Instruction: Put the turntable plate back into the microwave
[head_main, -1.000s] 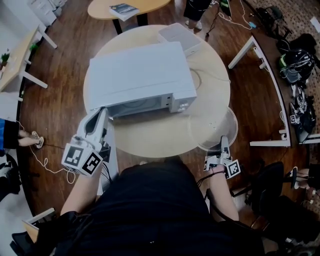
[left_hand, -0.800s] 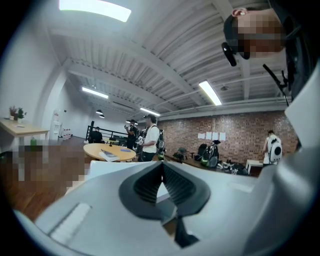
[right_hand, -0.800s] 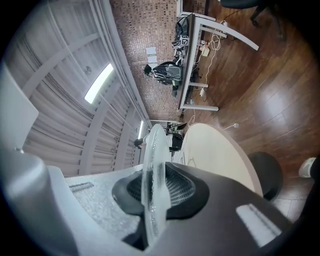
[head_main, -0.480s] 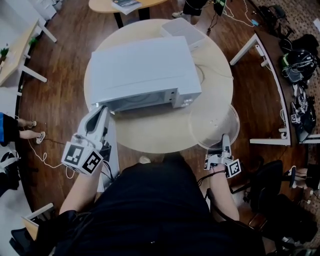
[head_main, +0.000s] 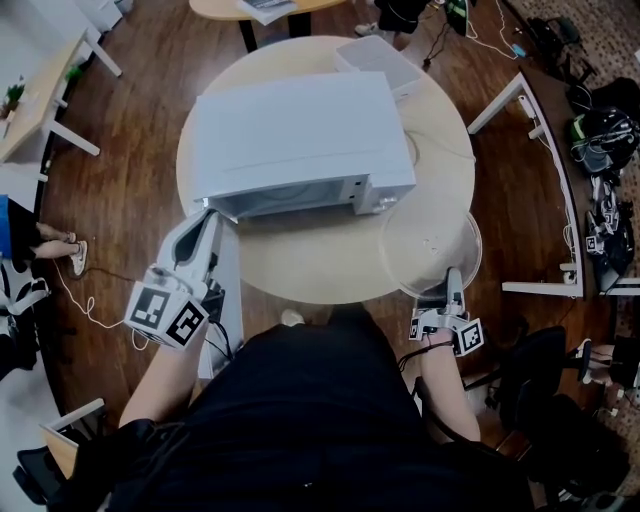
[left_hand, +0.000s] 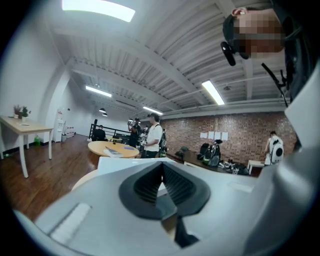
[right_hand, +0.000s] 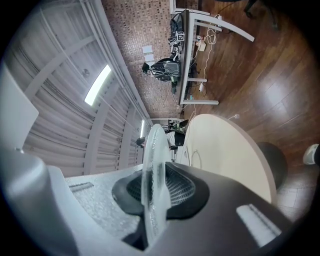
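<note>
Turntable plate (head_main: 430, 245): clear glass disc, lying flat, just off the microwave's (head_main: 295, 135) front-right corner and out to its right.
Right gripper (head_main: 452, 290): pinched narrow on the plate's near rim, glass edge-on between both pads, a firm hold by the look of it.
Left gripper (head_main: 205, 225): up at the microwave's front-left corner, jaws drawn together at the tips, nothing visibly between them; touching the door or not, impossible to tell.
Door (head_main: 228, 310): apparently swung open off the microwave's left side, out toward the person.
Cavity mouth (head_main: 290, 200): dark slot along the microwave's front face, looking back at the person.
Key relation: mouth to the left of the plate and a little beyond it; a round disc, so no long axis to line up, only a flat face to keep level.
Nearer hand: right, already loaded; left parked on the microwave's far side of the opening, clear of the path.
Next move, as a guess: across the microwave's front to the left, then straight in, free rim leading, gripped rim trailing.
Risk: free rim clipping the microwave's right-hand front panel on the way in.
</note>
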